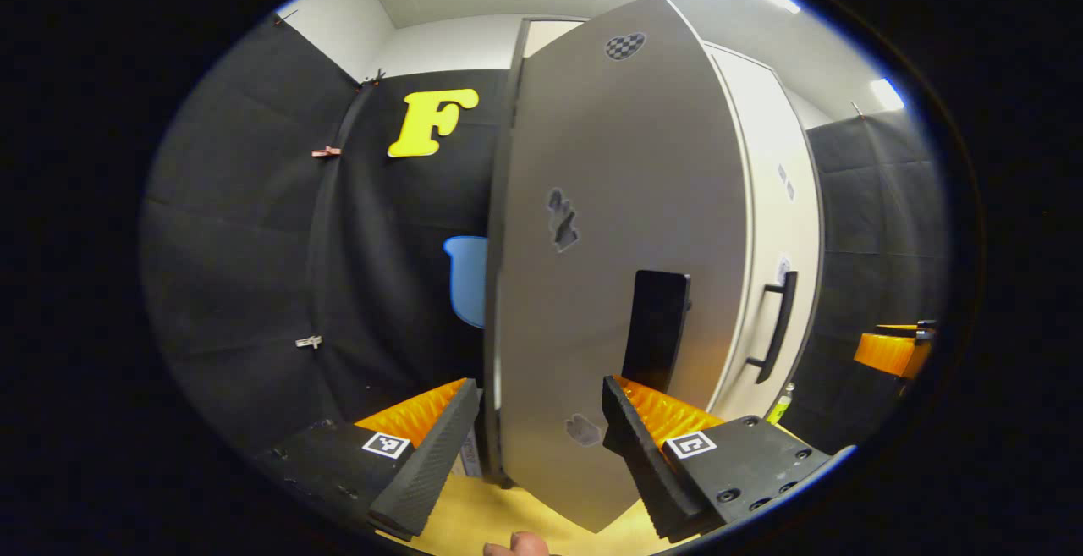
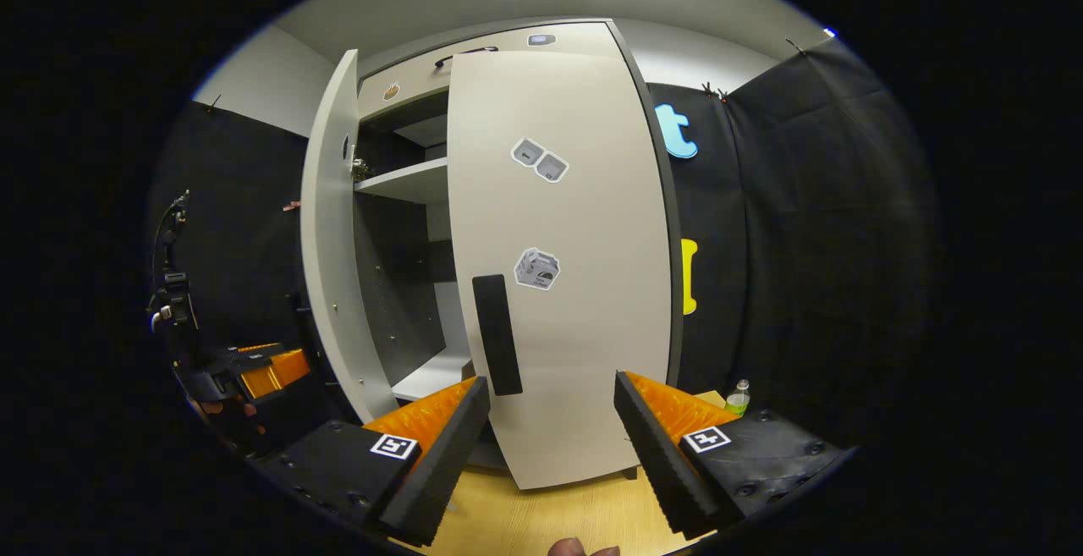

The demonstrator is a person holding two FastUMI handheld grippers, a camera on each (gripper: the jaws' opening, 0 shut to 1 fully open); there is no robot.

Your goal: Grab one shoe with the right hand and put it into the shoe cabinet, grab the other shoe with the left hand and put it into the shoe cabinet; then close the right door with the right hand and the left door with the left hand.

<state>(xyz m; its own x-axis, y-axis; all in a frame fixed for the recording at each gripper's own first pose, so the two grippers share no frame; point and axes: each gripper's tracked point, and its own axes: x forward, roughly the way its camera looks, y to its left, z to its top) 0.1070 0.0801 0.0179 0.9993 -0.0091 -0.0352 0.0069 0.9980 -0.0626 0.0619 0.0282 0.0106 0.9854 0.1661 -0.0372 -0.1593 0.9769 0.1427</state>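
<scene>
We see our left gripper [image 1: 541, 442] spread wide before the ajar left door [image 1: 618, 268]; our right gripper [image 2: 552, 442], likewise released, faces the closed right door [image 2: 563, 285].

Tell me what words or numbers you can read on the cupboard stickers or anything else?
No text here can be read.
Stickers on the right door: too blurred.
Stickers on the left door: too blurred.
Square tags: black-and-white patterns, no words.
Bottle label: too small.
</scene>
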